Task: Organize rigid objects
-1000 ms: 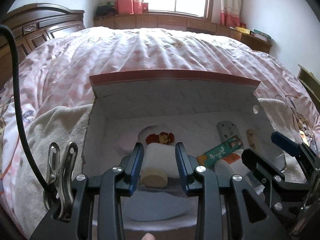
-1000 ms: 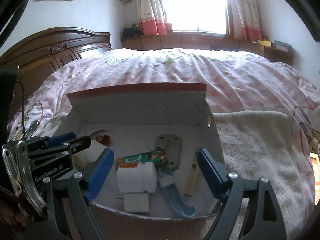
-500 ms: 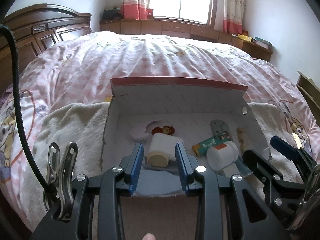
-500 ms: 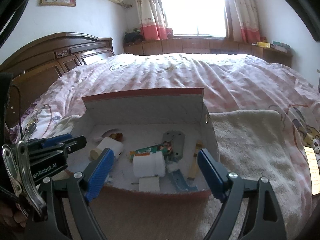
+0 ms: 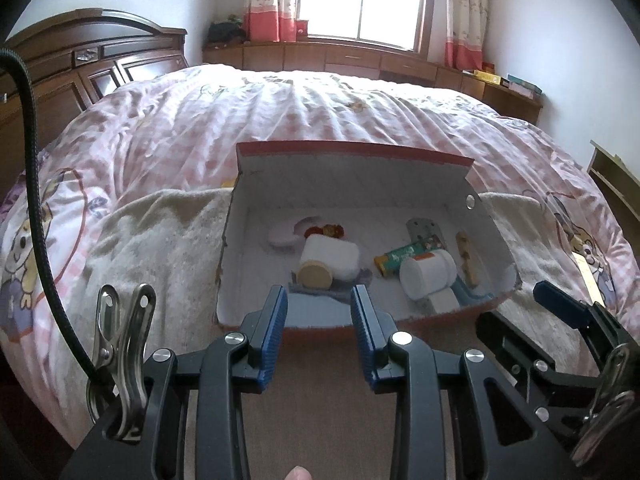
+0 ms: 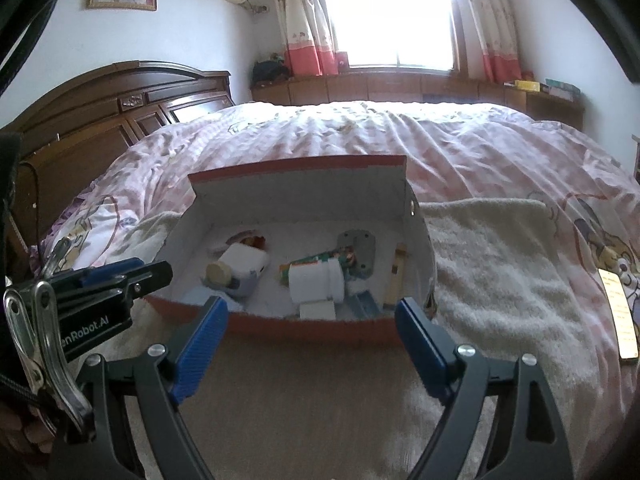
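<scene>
Pink checked bedding (image 5: 320, 112) covers the bed, with a cream towel (image 6: 500, 264) spread under a red-edged cardboard box (image 5: 352, 150). Inside lie a white bottle with a tan cap (image 5: 328, 262), a white jar (image 5: 426, 276) and a green tube (image 5: 404, 256) (all on their sides). Left gripper (image 5: 319, 314) stands narrowly parted and empty in front of the box; right gripper (image 6: 312, 332) gapes wide, grasping nothing.

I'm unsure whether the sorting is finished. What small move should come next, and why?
Probably draw both hands a little further back and stop. The left gripper and right gripper are both empty and outside the box, and the bottles and other items already lie inside it.
</scene>
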The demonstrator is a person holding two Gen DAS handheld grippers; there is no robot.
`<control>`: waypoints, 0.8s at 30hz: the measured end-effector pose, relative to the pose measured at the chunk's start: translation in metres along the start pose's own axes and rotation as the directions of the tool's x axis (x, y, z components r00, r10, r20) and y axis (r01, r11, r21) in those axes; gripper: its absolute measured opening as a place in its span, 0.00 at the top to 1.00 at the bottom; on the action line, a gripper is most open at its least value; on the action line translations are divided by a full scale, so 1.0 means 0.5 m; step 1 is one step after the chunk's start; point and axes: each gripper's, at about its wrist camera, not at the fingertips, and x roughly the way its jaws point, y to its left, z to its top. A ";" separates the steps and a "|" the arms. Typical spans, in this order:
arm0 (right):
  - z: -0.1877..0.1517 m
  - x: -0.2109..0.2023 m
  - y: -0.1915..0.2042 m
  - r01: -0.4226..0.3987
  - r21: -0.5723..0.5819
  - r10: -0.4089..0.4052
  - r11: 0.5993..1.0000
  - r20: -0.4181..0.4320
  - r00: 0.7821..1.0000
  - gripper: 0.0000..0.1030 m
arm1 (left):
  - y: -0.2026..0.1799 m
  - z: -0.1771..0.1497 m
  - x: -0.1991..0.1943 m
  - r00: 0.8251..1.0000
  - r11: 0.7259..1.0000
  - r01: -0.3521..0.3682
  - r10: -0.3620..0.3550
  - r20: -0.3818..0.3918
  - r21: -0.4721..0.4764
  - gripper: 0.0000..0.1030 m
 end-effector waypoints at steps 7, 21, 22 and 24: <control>-0.029 -0.013 -0.002 0.007 0.014 -0.006 1.000 -0.021 1.000 0.14 | 0.000 -0.033 -0.007 1.000 1.000 -0.010 0.010 -0.013 -0.007 0.67; -0.081 0.010 -0.024 0.029 0.048 -0.025 0.998 -0.093 0.995 0.14 | -0.011 -0.078 0.015 0.998 1.000 -0.026 0.026 -0.057 0.005 0.67; -0.085 0.013 -0.026 0.031 0.052 -0.026 0.998 -0.097 0.995 0.14 | -0.010 -0.081 0.019 0.998 1.000 -0.027 0.027 -0.061 0.003 0.67; -0.090 0.019 -0.031 0.035 0.054 -0.030 0.998 -0.105 0.994 0.14 | -0.009 -0.087 0.027 0.997 1.000 -0.031 0.031 -0.070 0.002 0.67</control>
